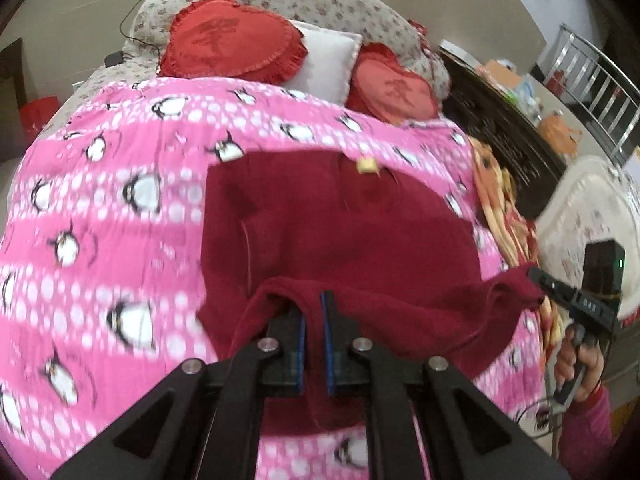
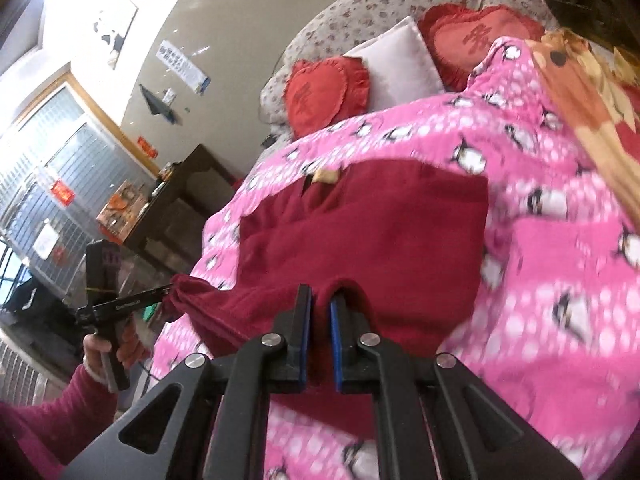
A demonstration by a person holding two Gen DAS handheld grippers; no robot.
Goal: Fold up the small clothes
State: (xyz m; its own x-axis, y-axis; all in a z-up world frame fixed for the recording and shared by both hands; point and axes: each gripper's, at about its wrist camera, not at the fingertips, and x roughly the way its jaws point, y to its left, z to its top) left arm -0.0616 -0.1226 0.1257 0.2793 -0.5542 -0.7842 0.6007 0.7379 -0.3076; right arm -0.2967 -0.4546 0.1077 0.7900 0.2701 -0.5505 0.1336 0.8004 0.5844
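A dark red fleece garment [image 1: 340, 224] lies spread on a pink penguin-print blanket [image 1: 120, 200], with a small yellow tag [image 1: 367, 166] at its far edge. My left gripper [image 1: 313, 300] is shut on the garment's near hem, lifting a fold of it. My right gripper [image 2: 321, 296] is shut on the other near corner of the garment [image 2: 360, 232]. Each gripper shows in the other's view, the right one [image 1: 536, 276] at the right edge and the left one [image 2: 168, 290] at the left, both pinching cloth. The near hem hangs stretched between them.
The blanket covers a bed with two red heart cushions [image 1: 232, 36] and a white pillow [image 1: 328, 60] at the head. An orange patterned cloth [image 1: 500, 200] lies along the bed's right side. A dark wooden cabinet [image 2: 180, 208] stands beside the bed.
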